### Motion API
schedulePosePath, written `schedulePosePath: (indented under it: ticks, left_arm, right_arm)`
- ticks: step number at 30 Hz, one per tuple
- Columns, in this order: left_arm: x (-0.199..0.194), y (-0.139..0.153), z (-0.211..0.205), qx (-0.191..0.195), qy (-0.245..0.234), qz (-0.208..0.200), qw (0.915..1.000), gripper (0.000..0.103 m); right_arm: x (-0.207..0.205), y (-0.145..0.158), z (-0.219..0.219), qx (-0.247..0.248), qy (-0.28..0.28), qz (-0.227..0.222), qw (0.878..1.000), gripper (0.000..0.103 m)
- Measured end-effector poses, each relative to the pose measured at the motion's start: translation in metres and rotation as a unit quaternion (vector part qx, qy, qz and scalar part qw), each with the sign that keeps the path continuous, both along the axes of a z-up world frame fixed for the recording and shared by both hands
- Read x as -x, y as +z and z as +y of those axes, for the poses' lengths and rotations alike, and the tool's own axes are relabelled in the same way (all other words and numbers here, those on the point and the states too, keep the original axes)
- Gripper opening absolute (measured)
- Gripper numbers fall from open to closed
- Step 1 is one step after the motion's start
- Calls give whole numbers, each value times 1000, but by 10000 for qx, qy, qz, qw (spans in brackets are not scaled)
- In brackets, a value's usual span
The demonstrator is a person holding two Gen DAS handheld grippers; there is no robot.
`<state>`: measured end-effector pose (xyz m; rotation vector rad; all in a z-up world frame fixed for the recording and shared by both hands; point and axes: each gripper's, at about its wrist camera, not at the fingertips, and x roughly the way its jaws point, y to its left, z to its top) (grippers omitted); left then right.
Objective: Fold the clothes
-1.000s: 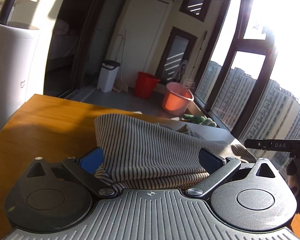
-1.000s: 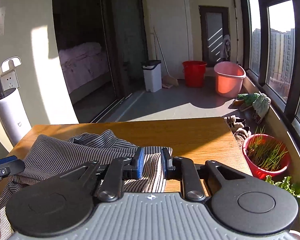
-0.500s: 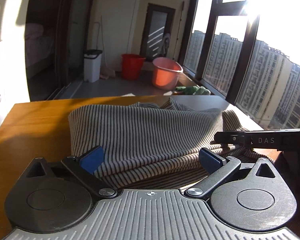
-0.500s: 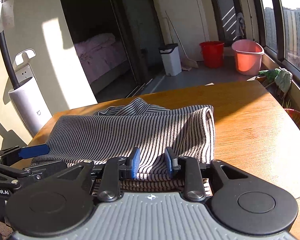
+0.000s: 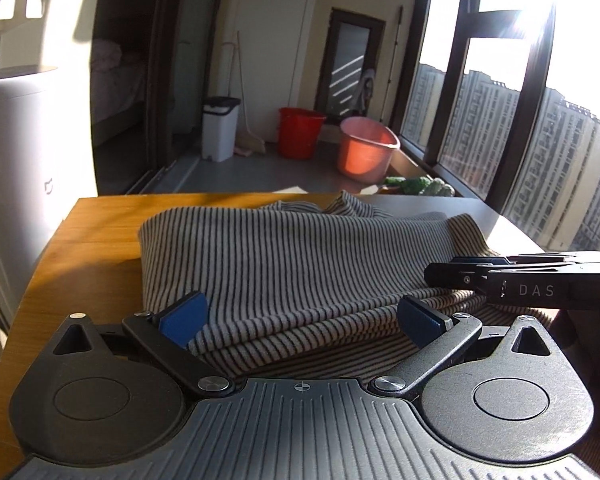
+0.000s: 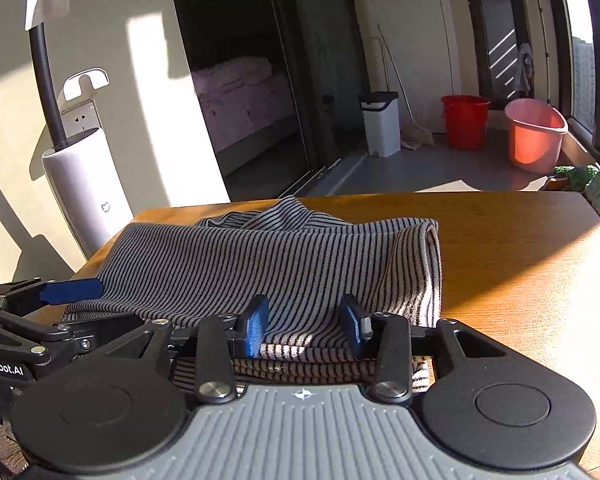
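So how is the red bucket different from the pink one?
The red bucket is darker, looks smaller and stands further back by the wall. The pink bucket is paler, looks wider and sits nearer the window in the sun. Both stand open on the grey floor.

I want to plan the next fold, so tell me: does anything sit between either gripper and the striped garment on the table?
Nothing visible does. The striped garment lies directly before the open left gripper, and the right gripper, its jaws opening, has the cloth's near edge between them.
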<state>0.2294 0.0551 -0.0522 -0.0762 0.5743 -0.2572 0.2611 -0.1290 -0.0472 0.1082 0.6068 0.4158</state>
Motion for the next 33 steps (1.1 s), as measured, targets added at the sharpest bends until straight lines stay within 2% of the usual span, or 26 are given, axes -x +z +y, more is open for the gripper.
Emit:
schedulePosePath:
  ticks: [2,4,8,10,11,12,15,17,20,24,28,29,31,32,33]
  left_arm:
    - [0,0,1,-16,-4,1,10000,103]
    - [0,0,2,-14,-8,1,10000,103]
    - [-1,0,3,-11,-18,4,10000,103]
    - [-3,0,7,59,-44,41,10000,103]
    - [-4,0,8,105,-61,64,9999,103]
    - [-6,0,10,150,-77,88,9998,103]
    - [-4,11,26,550,-138,104,9983,103]
    - [2,27,41,892,-40,-123,9959,103]
    - [-11,45,59,865,352,-70,9956,103]
    - [-55,34,80,754,696,638,9927,103]
    - [-81,14,84,861,671,1124,9877,99]
    - [-86,10,84,901,644,1213,9864,98]
    - [-91,5,85,899,604,1310,9854,96]
    - [-90,3,86,893,576,1329,9854,96]
    - [-91,2,88,898,560,1348,9852,96]
  right_arm:
    - [1,0,-2,-84,-5,-16,10000,43]
    - [1,1,-3,-134,3,-40,9999,51]
    - [1,2,1,-94,137,-47,9999,73]
    - [-2,1,5,-68,414,42,9991,89]
    - [-4,1,8,-37,557,89,9984,100]
    - [-6,1,10,6,633,130,9979,103]
    - [-7,1,13,68,699,175,9974,103]
    - [-7,1,10,-36,706,192,9973,103]
    - [-9,1,10,-79,732,246,9970,103]
    - [-9,2,22,292,782,273,9961,103]
    - [-7,3,33,638,834,219,9942,103]
    - [-6,5,31,584,839,207,9945,101]
    - [-6,17,18,321,747,164,9966,79]
    - [-6,23,10,194,674,131,9974,63]
    - [-7,30,-1,89,472,47,9988,60]
